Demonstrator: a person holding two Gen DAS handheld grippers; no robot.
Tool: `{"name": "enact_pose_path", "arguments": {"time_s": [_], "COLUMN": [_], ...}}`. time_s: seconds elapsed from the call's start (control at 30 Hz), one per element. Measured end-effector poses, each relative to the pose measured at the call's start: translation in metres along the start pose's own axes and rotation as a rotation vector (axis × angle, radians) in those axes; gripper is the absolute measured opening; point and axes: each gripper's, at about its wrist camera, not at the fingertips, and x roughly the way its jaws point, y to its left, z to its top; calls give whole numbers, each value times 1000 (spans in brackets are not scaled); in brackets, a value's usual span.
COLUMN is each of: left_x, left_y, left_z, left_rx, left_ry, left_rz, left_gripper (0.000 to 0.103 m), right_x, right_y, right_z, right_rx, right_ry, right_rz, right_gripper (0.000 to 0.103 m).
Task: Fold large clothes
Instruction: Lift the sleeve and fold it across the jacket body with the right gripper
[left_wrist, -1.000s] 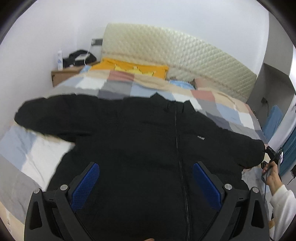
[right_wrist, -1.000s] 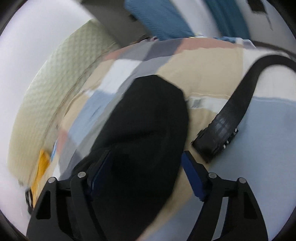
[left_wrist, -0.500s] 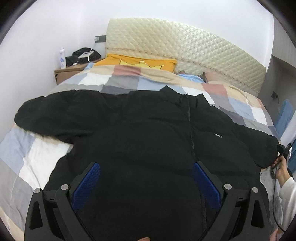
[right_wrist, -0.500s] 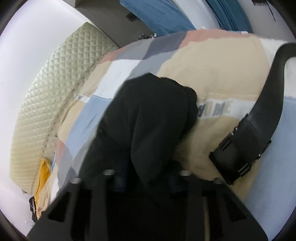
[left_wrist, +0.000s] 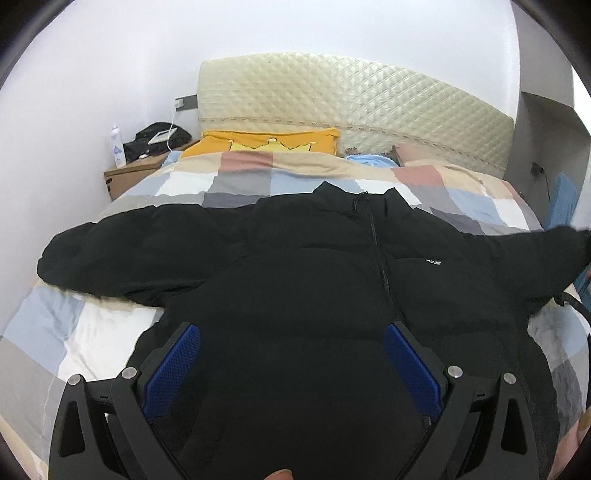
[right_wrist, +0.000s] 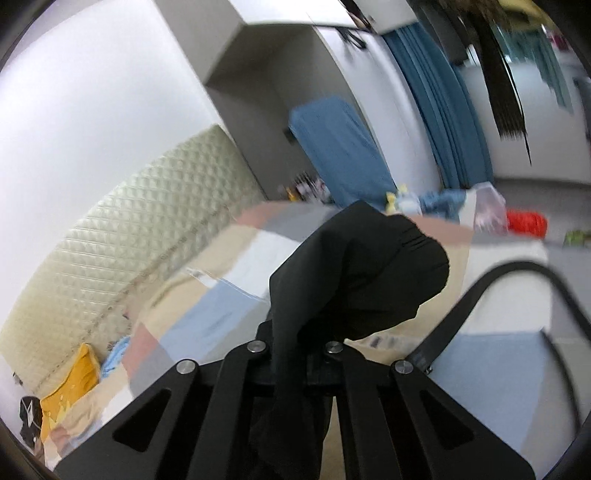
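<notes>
While the black jacket (left_wrist: 295, 266) lies front-up and zipped across the patchwork quilt (left_wrist: 92, 332), the left gripper (left_wrist: 291, 354) hangs over its lower body with both blue pads (left_wrist: 173, 365) spread wide apart, gripping nothing. The jacket's collar lies straight ahead of this claw, one sleeve reaching out to its left and the other lifted off to its right. The right gripper (right_wrist: 295, 350) is clamped tight on that raised sleeve cuff (right_wrist: 369, 273), whose dark cloth bunches up just ahead of the closed fingers and trails down between them. Just to the right of this claw a black strap (right_wrist: 454, 317) lies on the quilt.
</notes>
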Motion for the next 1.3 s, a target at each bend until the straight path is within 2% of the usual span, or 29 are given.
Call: {"name": "enact_pose_path", "arguments": {"time_s": [0.1,0.27,0.47,0.57,0.67,0.87,1.0,1.07,1.13,1.3], "left_x": [-12,-39,-50,-54,-59,-66,-69,-68,-67,-63], "left_y": [9,19,28,34,44,66,77,82,86,104], "left_z": [-3,-5,-5,-3,-2,-2,-1,1,0,-3], "left_rx": [-12,-28,-44,-63,-99,-172,-211,-216,-223,-269], "left_ry": [-12,-82,-106,-108,-111,-130,-141,-139,-139,-126], "left_rz": [-14,-49,-40,-45,-60,-42,-31,-25,-11,2], "left_gripper": [102,102,102,102,102,102,102,102,102,102], "right_x": [-42,-104,-175,-192,-208,-236,-248,-253,-249,-241], "right_y": [40,115,209,242,273,328,356,364,375,384], "right_z": [21,33,8,-16,-52,-150,-225,-265,-310,-392], "right_rx": [-95,-238,-420,-454,-521,-718,-837,-879,-932,-1032], "right_ry": [-43,-106,-165,-139,-126,-119,-45,-15,51,182], "right_rz": [14,85,180,269,328,464,570,591,608,641], "right_gripper": [3,3,4,4,4,4,4,4,4,4]}}
